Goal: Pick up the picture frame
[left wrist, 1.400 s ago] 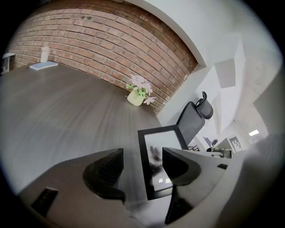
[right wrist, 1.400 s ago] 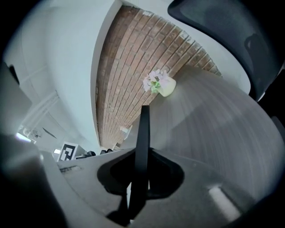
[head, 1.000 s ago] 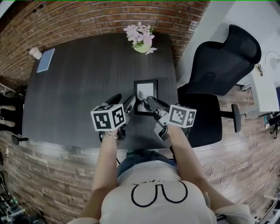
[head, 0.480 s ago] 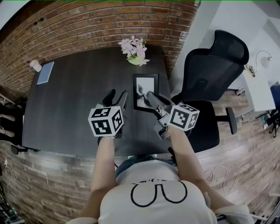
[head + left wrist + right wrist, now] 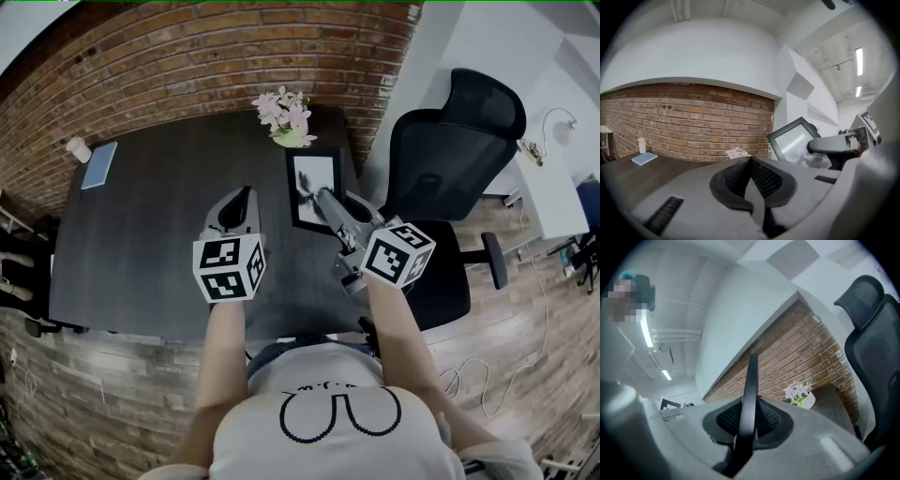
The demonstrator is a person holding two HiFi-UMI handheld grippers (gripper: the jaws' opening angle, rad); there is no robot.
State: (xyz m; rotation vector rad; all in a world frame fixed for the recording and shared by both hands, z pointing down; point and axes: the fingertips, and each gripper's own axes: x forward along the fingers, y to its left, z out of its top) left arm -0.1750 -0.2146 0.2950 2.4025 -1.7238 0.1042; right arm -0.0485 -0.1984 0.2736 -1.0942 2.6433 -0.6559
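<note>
**Head view finding: picture frame now riding in the right gripper alone**

A second ago the picture frame (image 5: 314,183) was lying flat on the desk (image 5: 141,244) with both grippers at its near edge. It is now sitting higher in the centre of the picture. The right gripper (image 5: 323,199) is clamping its near edge, and the right gripper view is showing that thin black edge standing between pads that are almost together.

The left gripper (image 5: 242,199) is standing off to the left of the frame. Its jaws, wide apart a second ago, are now meeting on nothing. From the left gripper view the frame is hanging tilted against the white wall, clear of the desk.

Judgement: the pick-up is looking essentially done. With only one edge gripped, slipping or swinging is the remaining risk.

Surroundings:
- The flower pot (image 5: 289,120) is standing near the frame's far edge at top centre, making it the nearest hazard.
- The office chair (image 5: 455,155) is occupying the right.
- The blue notebook (image 5: 97,165) and the small white bottle (image 5: 79,148) are lying well apart at upper left.

Nothing is appearing to block the lift.
</note>
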